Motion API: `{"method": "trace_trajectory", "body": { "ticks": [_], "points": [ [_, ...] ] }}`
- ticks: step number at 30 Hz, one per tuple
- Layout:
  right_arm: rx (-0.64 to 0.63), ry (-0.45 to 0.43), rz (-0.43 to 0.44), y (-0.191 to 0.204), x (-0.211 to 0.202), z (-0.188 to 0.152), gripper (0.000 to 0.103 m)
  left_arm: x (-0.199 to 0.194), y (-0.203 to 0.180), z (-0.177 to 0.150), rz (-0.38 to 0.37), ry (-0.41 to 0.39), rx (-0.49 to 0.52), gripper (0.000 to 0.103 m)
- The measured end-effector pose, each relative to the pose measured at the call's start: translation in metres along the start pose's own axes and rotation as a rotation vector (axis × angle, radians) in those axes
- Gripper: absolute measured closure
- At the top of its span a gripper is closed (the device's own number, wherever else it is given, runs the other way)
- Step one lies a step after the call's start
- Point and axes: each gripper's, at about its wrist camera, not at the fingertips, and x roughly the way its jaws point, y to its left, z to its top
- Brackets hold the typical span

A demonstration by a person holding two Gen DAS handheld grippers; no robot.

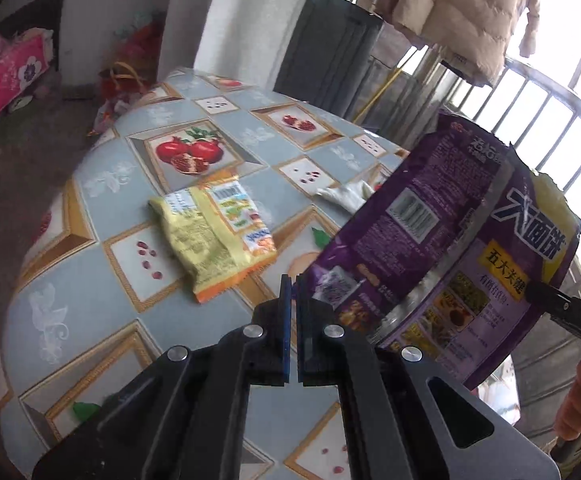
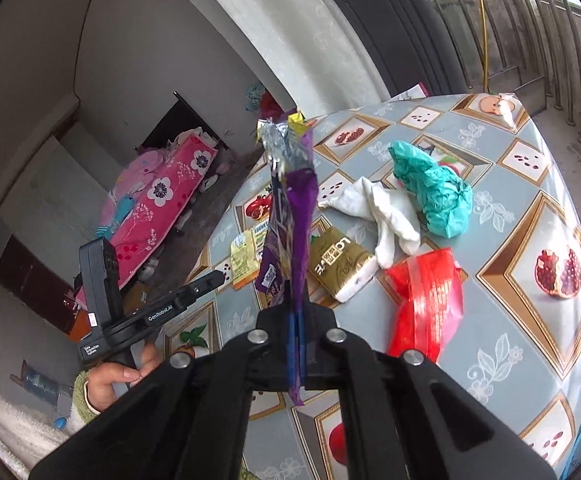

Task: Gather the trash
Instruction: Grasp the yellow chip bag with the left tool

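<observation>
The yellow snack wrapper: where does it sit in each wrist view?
Left wrist: yellow snack wrapper lies centre-left on the table, beyond the fingertips.
Right wrist: yellow snack wrapper left of centre, partly behind the purple noodle bag.
Shared landmark: white crumpled cloth.

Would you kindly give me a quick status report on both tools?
Right tool shut on purple foil noodle wrapper, lifted. Left tool shut, empty. Yellow crinkled snack packet on patterned table; path clear.
</observation>
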Motion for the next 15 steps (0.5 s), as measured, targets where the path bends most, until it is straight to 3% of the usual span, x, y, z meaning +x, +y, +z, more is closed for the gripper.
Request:
{"method": "trace_trajectory", "body": {
  "ticks": [5,15],
  "points": [
    [0.003,-0.032,-0.006,0.002,0.012,0.019,0.102,0.007,0.028,0.016,0.1,-0.017,-0.037,0.101],
    [0.018,-0.053,-0.03,0.001,0.032,0.037,0.102,0.051,0.06,0.038,0.171,0.061,-0.117,0.074]
  ]
}}
